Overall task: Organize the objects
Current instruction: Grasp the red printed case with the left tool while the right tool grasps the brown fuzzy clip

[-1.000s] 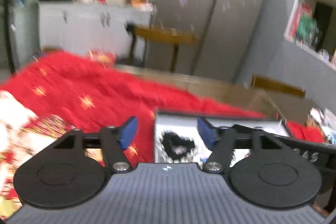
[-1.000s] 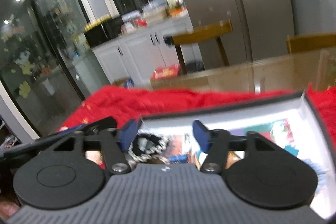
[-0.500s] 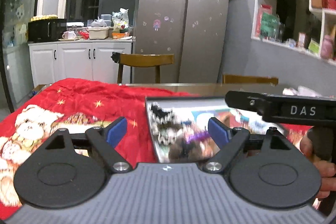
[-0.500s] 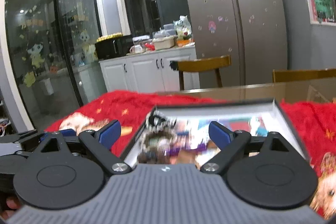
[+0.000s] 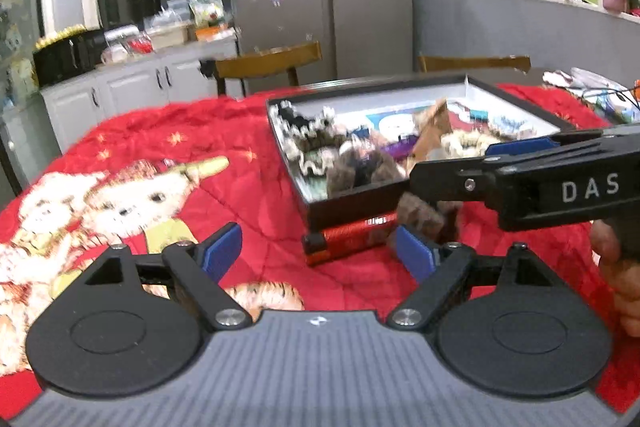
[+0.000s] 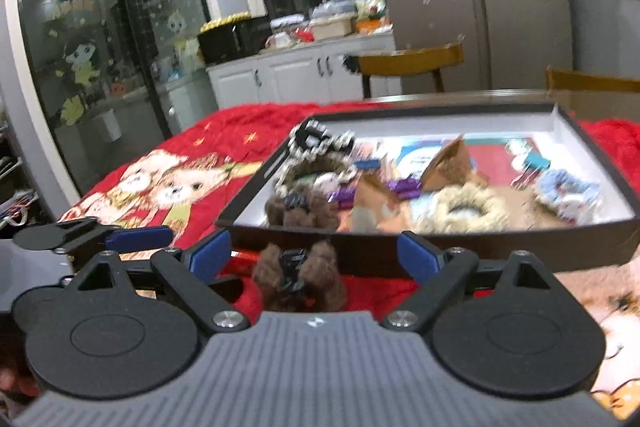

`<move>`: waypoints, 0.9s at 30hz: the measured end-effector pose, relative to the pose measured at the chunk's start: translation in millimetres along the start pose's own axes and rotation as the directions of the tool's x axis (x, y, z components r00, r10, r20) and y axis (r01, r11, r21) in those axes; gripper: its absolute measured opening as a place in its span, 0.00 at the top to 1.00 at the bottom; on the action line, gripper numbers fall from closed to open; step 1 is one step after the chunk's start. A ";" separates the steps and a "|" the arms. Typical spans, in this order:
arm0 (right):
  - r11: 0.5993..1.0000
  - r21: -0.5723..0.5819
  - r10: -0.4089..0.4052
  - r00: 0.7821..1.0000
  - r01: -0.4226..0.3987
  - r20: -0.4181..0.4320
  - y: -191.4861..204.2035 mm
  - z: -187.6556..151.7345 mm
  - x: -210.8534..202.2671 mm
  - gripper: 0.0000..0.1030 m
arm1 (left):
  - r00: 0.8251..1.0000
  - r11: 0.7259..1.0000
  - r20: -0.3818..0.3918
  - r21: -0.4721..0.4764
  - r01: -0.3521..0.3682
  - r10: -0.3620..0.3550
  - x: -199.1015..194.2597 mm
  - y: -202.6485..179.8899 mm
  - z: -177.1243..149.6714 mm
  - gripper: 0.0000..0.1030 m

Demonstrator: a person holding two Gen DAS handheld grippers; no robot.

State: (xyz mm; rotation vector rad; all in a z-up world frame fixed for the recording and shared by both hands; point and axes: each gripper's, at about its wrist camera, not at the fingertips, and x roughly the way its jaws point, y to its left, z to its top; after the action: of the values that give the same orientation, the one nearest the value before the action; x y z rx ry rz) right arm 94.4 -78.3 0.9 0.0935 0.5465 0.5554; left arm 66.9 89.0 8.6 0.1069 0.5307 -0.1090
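Box (image 6: 436, 247) served as landmark: a shallow black-walled tray with white inner walls, resting on the red quilted cloth (image 5: 248, 195) that covered the surface. Cloth carried a printed bear motif (image 5: 120, 199), left of the box in the left wrist view.

Contents of box, blurred in both views: a black-and-white frilled scrunchie (image 6: 316, 143) in the far left corner; a brown fuzzy hair clip (image 6: 300, 207) at the near left wall; a cream fuzzy scrunchie (image 6: 468, 207) near the front wall, centre; a pale blue scrunchie (image 6: 568, 191) toward the right wall; purple pieces (image 6: 404, 187) and brown card pieces (image 6: 448, 163) near the middle. Printed sheets lined the floor of the box; details not legible.

Outside the box: a second brown fuzzy hair clip (image 6: 300, 283) lay on the cloth just in front of the front wall, toward its left end. A red flat item (image 5: 352, 235) showed at the near left corner of the box, partly under it as far as could be told.

Left claw (image 5: 320, 251) was released, blue pads spread wide, nothing between them; it was aimed at the near left corner of the box. Right claw (image 6: 316, 255) was likewise released and wide; the loose brown clip sat in the gap between its pads, with neither pad touching it. Right claw's body crossed the front of the box in the left wrist view, with a hand (image 5: 620, 279) on its grip.
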 end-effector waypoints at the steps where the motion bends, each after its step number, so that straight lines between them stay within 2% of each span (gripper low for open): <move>1: 1.000 0.005 0.014 1.000 -0.014 -0.017 0.1 -1.9 2.5 0.08 | 1.000 1.000 -0.021 -0.007 0.012 -0.012 4.7 2.0 -1.5 0.15; 4: 1.000 0.007 0.026 0.997 -0.026 -0.074 1.8 -5.7 12.5 0.13 | 0.997 1.000 -0.069 -0.008 0.022 -0.022 17.6 2.5 -3.3 0.15; 7: 1.000 0.008 -0.011 0.992 0.012 -0.123 2.4 -8.4 22.9 0.25 | 0.997 1.000 -0.078 -0.013 0.024 -0.025 21.0 3.8 -4.8 0.15; 9: 1.000 0.018 -0.015 0.991 0.018 -0.135 0.4 -9.5 24.7 0.30 | 0.995 0.999 -0.091 -0.013 0.029 -0.030 22.7 3.0 -5.1 0.15; 11: 0.999 0.026 -0.019 0.990 0.023 -0.138 -1.4 -9.3 22.3 0.44 | 0.995 1.000 -0.094 -0.012 0.016 -0.018 24.6 1.6 -5.2 0.15; 13: 0.999 0.042 -0.014 0.990 0.020 -0.140 -4.6 -8.8 19.1 0.51 | 0.996 1.000 -0.088 -0.020 0.015 -0.016 24.7 1.0 -5.2 0.15; 16: 0.997 0.066 -0.017 0.989 0.027 -0.148 -11.0 -4.2 12.8 0.52 | 0.996 0.998 -0.082 -0.063 0.014 -0.019 22.6 0.3 -3.3 0.15; 21: 0.992 0.112 -0.053 0.992 0.065 -0.111 -28.5 8.3 -5.2 0.53 | 0.995 0.987 -0.094 -0.158 0.008 -0.023 30.5 -8.1 1.3 0.15; 27: 0.978 0.193 -0.061 0.990 0.084 -0.124 -51.4 13.5 -12.2 0.52 | 0.995 0.981 -0.102 -0.192 -0.027 0.007 37.6 -24.0 4.8 0.15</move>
State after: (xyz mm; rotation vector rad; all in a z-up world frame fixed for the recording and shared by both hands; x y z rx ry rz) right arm 117.2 -127.5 6.4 0.2296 0.7171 0.4357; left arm 98.4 61.7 -8.2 -0.0733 0.6387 -0.0349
